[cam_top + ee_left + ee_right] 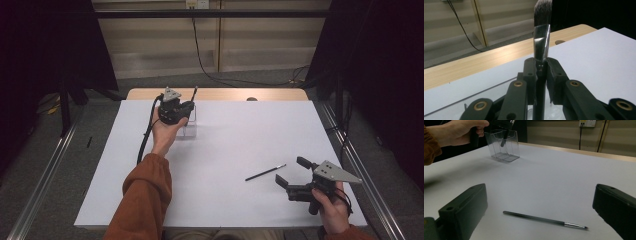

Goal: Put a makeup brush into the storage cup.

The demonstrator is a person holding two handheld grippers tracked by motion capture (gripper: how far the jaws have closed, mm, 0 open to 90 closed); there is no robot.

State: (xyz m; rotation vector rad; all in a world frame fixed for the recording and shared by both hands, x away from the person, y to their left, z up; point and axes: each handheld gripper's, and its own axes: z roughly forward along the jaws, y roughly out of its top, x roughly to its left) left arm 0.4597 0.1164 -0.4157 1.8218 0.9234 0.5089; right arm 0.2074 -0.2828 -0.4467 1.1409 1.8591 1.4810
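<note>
High view: at about 11 o'clock on the white table (235, 150), the left gripper (186, 111) hangs over a clear holder (190, 128) and is clamped on a flat brush (194, 93), whose upper end sticks up past the jaws. At 4 o'clock the right gripper (290, 172) rests low with its jaws spread and nothing between them. A thin brush (265, 172) lies flat on the table just at its 10 o'clock, apart from the jaws.

Left gripper view: the jaws stand nearly together, pinching the flat brush (541, 47) where the metal collar meets the black handle. Bristles point to 12 o'clock, the handle runs down to 6 o'clock.

Right gripper view: the wide-apart jaws frame the thin brush (544, 219), which lies crosswise between them at 6 o'clock, untouched, its fine tip towards 4 o'clock. At 11 o'clock the handle end of the flat brush (504, 140) is already inside the clear holder (504, 146), off its floor.

The step in hand looks like standing the flat brush in the holder. To do it well, I would keep the handle upright, lower it straight until it meets the floor, and only then let go, so that neither brush nor light holder tips.
</note>
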